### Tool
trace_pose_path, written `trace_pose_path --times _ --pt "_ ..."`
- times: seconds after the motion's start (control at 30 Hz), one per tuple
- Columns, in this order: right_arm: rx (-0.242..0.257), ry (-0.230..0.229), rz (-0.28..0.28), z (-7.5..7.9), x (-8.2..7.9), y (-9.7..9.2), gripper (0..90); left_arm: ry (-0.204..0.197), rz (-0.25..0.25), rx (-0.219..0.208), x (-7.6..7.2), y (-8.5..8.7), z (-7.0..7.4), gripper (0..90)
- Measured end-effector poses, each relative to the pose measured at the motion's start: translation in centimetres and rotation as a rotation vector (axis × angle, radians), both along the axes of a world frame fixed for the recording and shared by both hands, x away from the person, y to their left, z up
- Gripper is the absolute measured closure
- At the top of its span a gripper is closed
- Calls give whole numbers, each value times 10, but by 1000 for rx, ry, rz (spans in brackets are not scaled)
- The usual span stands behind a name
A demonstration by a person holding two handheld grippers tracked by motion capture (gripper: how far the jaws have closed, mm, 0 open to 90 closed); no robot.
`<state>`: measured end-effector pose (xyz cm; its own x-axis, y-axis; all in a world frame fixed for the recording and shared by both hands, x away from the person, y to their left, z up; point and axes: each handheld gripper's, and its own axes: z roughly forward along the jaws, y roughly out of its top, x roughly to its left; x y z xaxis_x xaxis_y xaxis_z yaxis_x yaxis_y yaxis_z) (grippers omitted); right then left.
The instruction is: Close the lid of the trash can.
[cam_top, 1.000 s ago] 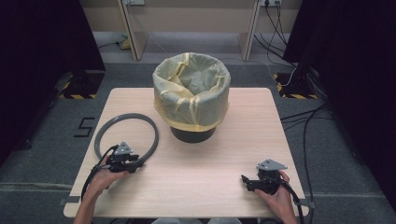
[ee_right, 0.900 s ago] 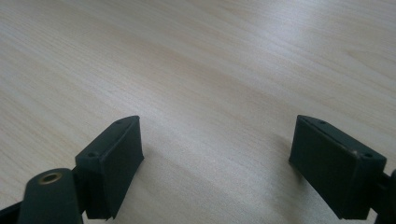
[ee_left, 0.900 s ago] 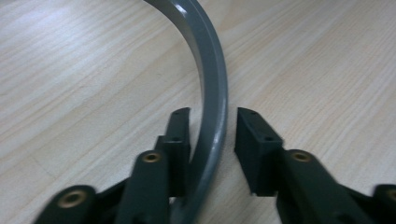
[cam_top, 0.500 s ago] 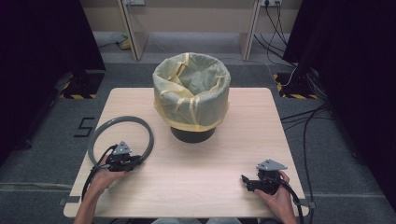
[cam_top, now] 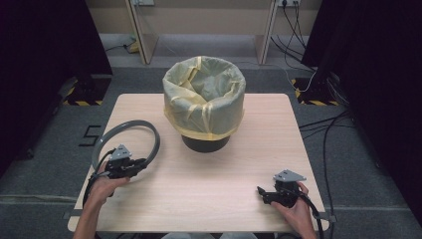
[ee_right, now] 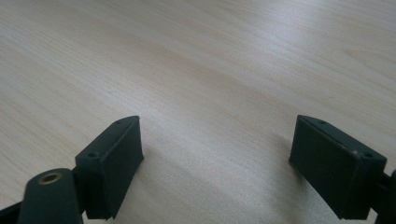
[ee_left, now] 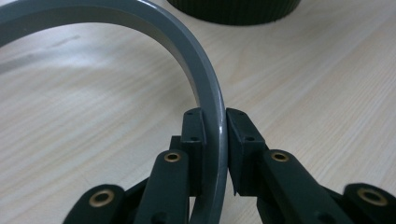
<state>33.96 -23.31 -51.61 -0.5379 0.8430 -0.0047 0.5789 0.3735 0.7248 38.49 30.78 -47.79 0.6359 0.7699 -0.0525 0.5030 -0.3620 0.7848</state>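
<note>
A grey plastic ring (cam_top: 124, 125) is at the table's near left, its near-right edge caught by my left gripper (cam_top: 143, 162). In the left gripper view the ring's band (ee_left: 187, 51) runs between the two black jaws of my left gripper (ee_left: 215, 117). Both pads press on it, the jaws having just closed on it. The ring seems to hang slightly above the wood. My right gripper (cam_top: 262, 192) rests at the table's near right, held by a hand. In the right gripper view my right gripper (ee_right: 217, 158) stands wide open over bare wood.
A dark bin lined with a pale yellow bag (cam_top: 204, 99) stands at the middle back of the light wooden table (cam_top: 239, 164). Its ribbed base (ee_left: 233, 9) is just beyond the ring. Cables and dark curtains surround the table.
The left jaws have closed on the ring's band. The ring has shifted slightly left and risen with the left hand. The right gripper has not moved.
</note>
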Motion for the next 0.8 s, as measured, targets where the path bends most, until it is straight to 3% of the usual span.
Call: trace_pose_path --times 0.17,0.47,0.8 --pt "1 2 0 0 0 0 170 -24 0 -27 3 7 15 779" --pt "0 1 1 0 0 0 168 -81 19 -48 18 22 58 779" --pt "-1 1 1 0 1 0 165 -111 9 -86 38 21 98 778"
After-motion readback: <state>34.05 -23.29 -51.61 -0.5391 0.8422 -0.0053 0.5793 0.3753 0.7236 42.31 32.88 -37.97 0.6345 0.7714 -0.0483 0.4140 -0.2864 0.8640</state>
